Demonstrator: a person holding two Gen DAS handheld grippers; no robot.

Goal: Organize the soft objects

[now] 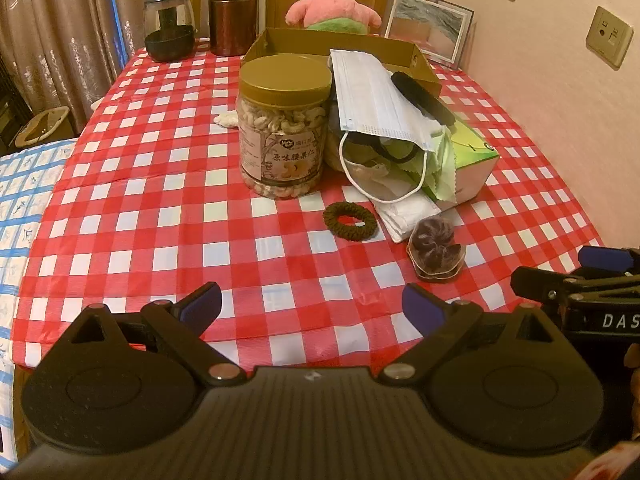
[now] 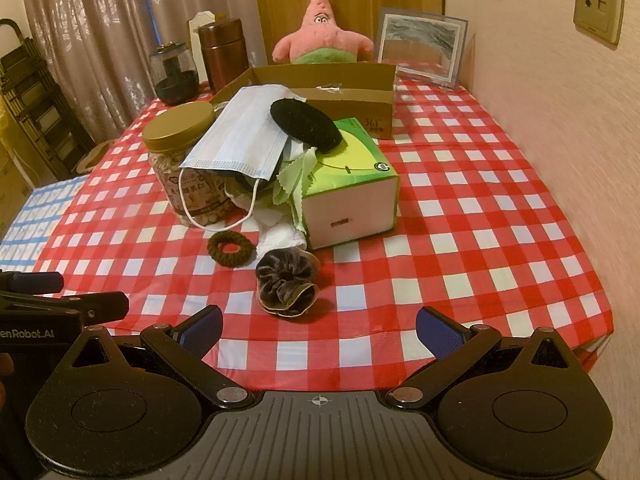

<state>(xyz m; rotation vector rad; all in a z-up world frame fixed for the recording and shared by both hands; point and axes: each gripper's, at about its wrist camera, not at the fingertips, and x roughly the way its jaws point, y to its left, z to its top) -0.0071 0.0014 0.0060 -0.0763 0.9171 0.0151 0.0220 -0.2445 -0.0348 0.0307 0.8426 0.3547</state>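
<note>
A heap of soft things lies mid-table: a blue face mask (image 1: 372, 96) (image 2: 240, 136), a black pad (image 2: 306, 122), a light green cloth (image 2: 294, 178), white cloth (image 1: 408, 212), an olive hair tie (image 1: 349, 220) (image 2: 231, 248) and a dark velvet scrunchie (image 1: 434, 248) (image 2: 285, 276). An open cardboard box (image 1: 352, 50) (image 2: 344, 92) stands behind. My left gripper (image 1: 312, 312) is open and empty, near the front edge. My right gripper (image 2: 320, 330) is open and empty, just short of the scrunchie.
A cashew jar (image 1: 284, 128) and a green tissue box (image 2: 352, 184) flank the heap. A pink plush star (image 2: 320, 32), a picture frame (image 2: 420, 48), a brown canister (image 1: 233, 14) and a glass jar (image 1: 170, 26) line the back. The wall is right.
</note>
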